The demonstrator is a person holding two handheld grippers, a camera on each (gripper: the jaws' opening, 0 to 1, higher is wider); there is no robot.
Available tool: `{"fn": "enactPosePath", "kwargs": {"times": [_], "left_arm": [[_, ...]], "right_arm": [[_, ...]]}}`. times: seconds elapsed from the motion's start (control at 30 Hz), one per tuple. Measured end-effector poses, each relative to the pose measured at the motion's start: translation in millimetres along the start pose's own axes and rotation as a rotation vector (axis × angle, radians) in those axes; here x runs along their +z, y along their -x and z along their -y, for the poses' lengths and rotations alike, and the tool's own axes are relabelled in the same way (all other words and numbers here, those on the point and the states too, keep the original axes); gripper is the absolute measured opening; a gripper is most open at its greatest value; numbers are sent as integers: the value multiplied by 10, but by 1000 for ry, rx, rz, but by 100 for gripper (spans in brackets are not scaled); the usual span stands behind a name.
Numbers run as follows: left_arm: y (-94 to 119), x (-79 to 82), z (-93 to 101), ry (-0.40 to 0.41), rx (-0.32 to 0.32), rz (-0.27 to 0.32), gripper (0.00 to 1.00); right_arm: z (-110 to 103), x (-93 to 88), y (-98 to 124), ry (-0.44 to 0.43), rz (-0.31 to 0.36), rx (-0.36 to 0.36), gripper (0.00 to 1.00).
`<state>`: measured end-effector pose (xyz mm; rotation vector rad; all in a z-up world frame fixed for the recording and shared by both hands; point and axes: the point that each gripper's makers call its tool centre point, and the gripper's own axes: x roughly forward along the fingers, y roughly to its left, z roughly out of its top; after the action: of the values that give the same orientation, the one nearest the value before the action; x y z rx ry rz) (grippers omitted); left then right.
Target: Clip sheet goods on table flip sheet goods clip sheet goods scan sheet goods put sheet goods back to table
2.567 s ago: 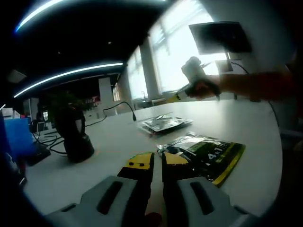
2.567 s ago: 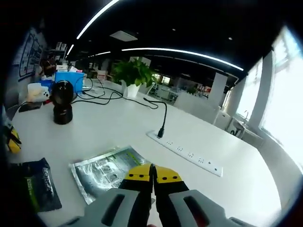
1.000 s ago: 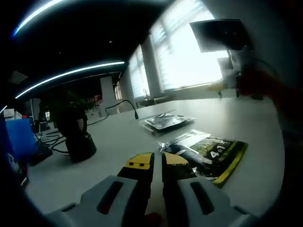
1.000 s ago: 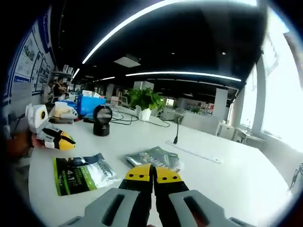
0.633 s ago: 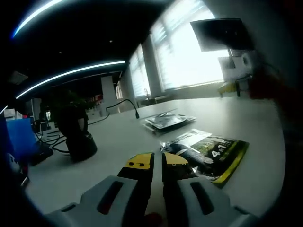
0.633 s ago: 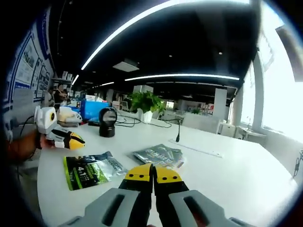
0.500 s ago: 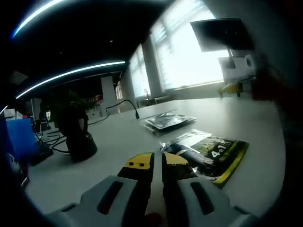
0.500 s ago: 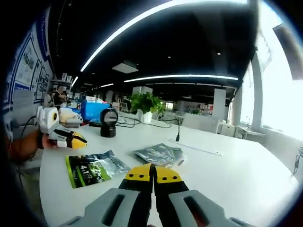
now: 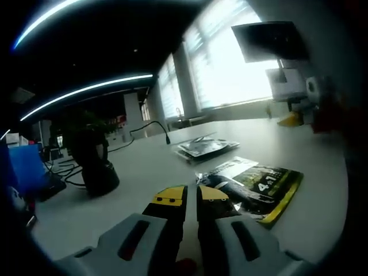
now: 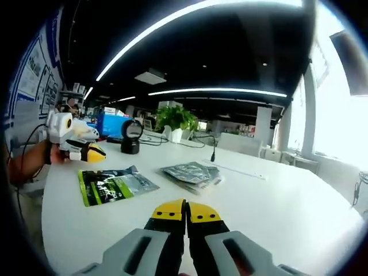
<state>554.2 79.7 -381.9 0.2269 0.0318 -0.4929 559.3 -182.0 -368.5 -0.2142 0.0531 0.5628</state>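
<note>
A wide white surface stretched through an open office under a dark ceiling crossed by long bright light strips. Tall, glaring windows ran along one wall. A leafy potted plant stood toward the surface's far edge, with a blue box near it.

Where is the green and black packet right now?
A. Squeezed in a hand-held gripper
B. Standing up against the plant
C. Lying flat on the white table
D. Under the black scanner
C. The green and black packet lies flat on the white table, with the right hand-held gripper shut and empty above the table, apart from the packet, and the left hand-held gripper also shut with nothing in it.
</note>
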Motion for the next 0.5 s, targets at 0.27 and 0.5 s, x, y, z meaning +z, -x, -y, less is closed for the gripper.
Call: {"fn": "enactPosePath", "kwargs": {"times": [0.27,0.5], "left_arm": [[0,-3,-11,-1,5,-2,0],[3,0,-12,-1,6,-2,0]], "right_arm": [[-18,-53,11,-34,5,8,0],[-36,-85,23,-75,2,21,0]]}}
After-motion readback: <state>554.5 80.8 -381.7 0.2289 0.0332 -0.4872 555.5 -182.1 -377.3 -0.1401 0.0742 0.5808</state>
